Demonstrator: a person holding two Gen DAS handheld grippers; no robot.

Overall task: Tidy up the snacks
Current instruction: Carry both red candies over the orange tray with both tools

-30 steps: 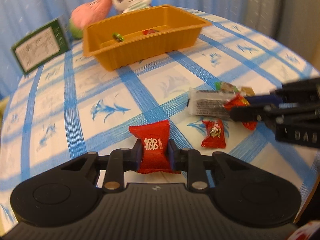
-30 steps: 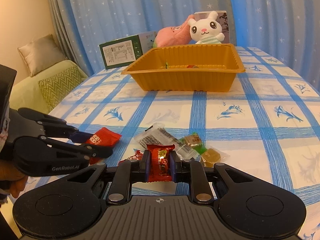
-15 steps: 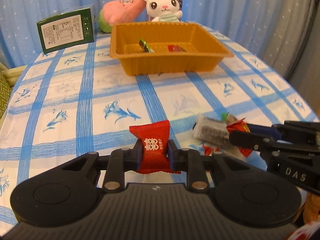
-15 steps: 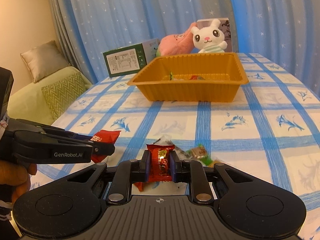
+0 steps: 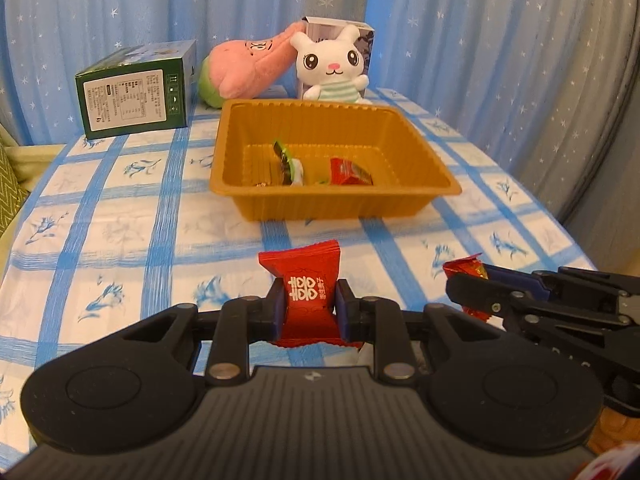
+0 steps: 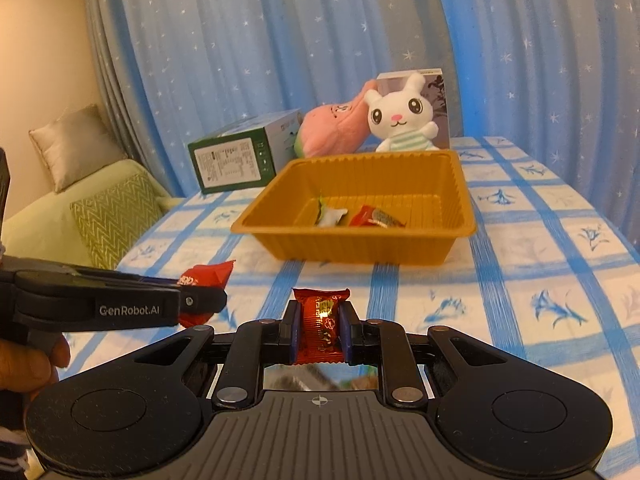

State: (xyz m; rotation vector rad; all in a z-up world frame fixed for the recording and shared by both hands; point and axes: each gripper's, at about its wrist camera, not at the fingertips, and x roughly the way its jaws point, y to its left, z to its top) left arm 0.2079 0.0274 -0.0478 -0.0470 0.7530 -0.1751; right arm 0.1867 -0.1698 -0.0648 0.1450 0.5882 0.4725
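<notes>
The left gripper (image 5: 310, 306) is clenched on a red candy packet with white characters (image 5: 306, 292), held above the blue-checked worktop (image 5: 120, 216). The right gripper (image 6: 320, 330) is clamped on a narrower red foil candy (image 6: 322, 324), also off the cloth. Ahead of both sits the orange tray (image 6: 460, 204), holding a green-and-white wrapped sweet (image 5: 290, 164) and a red one (image 5: 350, 172).

orange plastic tray (image 5: 436, 184): 1 | red-wrapped candies held (image 5: 308, 292): 2 | plush toys (image 5: 332, 68): 2 | cardboard boxes (image 5: 132, 100): 2
</notes>
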